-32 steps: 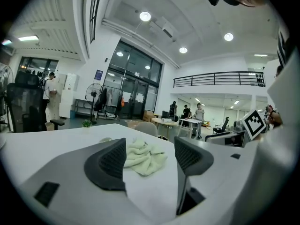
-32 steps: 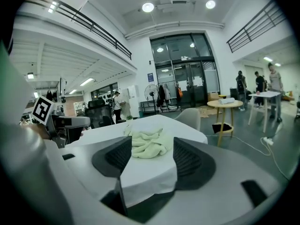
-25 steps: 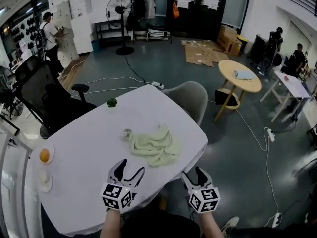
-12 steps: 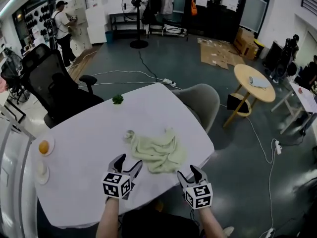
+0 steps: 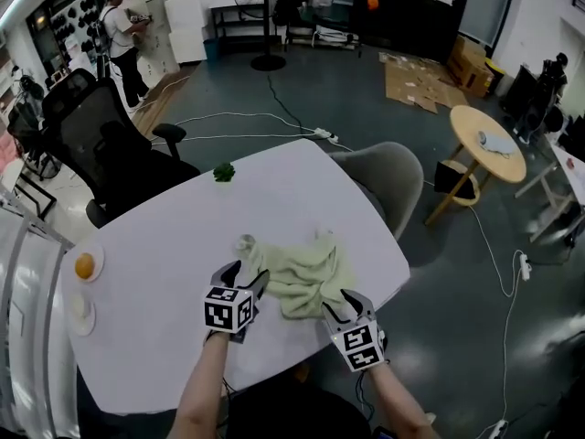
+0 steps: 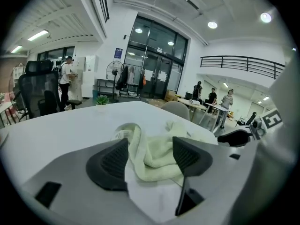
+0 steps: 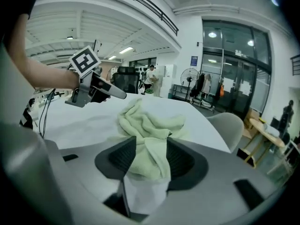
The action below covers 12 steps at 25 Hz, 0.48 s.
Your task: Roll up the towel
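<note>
One white tabletop (image 5: 164, 273) fills the middle of the head view. Two chairs stand at its far side, a black office chair (image 5: 101, 144) on the left and a grey shell chair (image 5: 393, 176) on the right. One round wooden table (image 5: 489, 140) is well apart beyond that.

One pale green towel (image 5: 306, 273) lies crumpled near the tabletop's near right edge, with nothing lying on it.

Two grippers reach it from the near side. The left gripper (image 5: 245, 274) is at the towel's left end. Its jaws are wide and have just been closing a little, and the towel's edge lies loose between them. The right gripper (image 5: 343, 302) is at the near right corner. Its jaws have just been closing and are narrowed onto a bunched fold that fills the gap between the pads.

Two small plates (image 5: 91, 277) sit at the left edge, and one carries an orange (image 5: 84, 265). One small green plant (image 5: 224, 171) stands at the far edge.

Only the head view shows the plates. Only the left gripper view shows a white tag (image 6: 123, 135) on the towel. The right gripper view shows the left gripper's marker cube (image 7: 86, 60) beyond the towel.
</note>
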Motion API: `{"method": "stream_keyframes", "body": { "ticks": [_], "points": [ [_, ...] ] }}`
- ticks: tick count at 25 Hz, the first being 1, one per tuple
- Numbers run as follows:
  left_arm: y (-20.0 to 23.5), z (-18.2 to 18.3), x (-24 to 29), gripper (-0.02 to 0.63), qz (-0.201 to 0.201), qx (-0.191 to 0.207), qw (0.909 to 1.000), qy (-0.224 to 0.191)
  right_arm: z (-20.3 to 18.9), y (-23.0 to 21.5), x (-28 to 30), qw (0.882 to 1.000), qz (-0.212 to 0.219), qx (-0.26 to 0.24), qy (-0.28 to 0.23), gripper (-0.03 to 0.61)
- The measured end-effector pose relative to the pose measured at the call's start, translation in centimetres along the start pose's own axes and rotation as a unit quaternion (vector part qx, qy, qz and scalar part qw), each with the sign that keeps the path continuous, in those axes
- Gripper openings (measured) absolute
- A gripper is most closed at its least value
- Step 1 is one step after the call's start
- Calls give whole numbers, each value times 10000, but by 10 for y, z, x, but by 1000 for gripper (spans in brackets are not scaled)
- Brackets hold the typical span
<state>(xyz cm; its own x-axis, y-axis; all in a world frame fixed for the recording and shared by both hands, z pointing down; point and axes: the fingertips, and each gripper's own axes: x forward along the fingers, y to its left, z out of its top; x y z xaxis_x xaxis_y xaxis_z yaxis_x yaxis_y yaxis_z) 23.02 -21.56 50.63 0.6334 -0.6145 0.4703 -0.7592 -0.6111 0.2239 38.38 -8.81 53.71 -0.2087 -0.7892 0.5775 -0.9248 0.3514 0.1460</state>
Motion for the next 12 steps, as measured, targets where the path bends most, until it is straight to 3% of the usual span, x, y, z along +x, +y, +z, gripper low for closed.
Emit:
{"method": "stream_keyframes", "body": {
  "ticks": [8,9,11,12],
  "points": [
    [15,2,48,263,66,-63,9993,357,-21,6,26,9974,-62,-428,579,164],
    [16,0,53,227,114,-33,9991,416,-24,5,27,9968,-91,-447,660,153],
    [19,-3,58,86,251,64,9984,500,-26,2,28,9959,-163,-473,755,127],
    [20,-3,59,75,280,90,9983,505,-26,1,29,9960,-198,-441,757,120]
  ]
}}
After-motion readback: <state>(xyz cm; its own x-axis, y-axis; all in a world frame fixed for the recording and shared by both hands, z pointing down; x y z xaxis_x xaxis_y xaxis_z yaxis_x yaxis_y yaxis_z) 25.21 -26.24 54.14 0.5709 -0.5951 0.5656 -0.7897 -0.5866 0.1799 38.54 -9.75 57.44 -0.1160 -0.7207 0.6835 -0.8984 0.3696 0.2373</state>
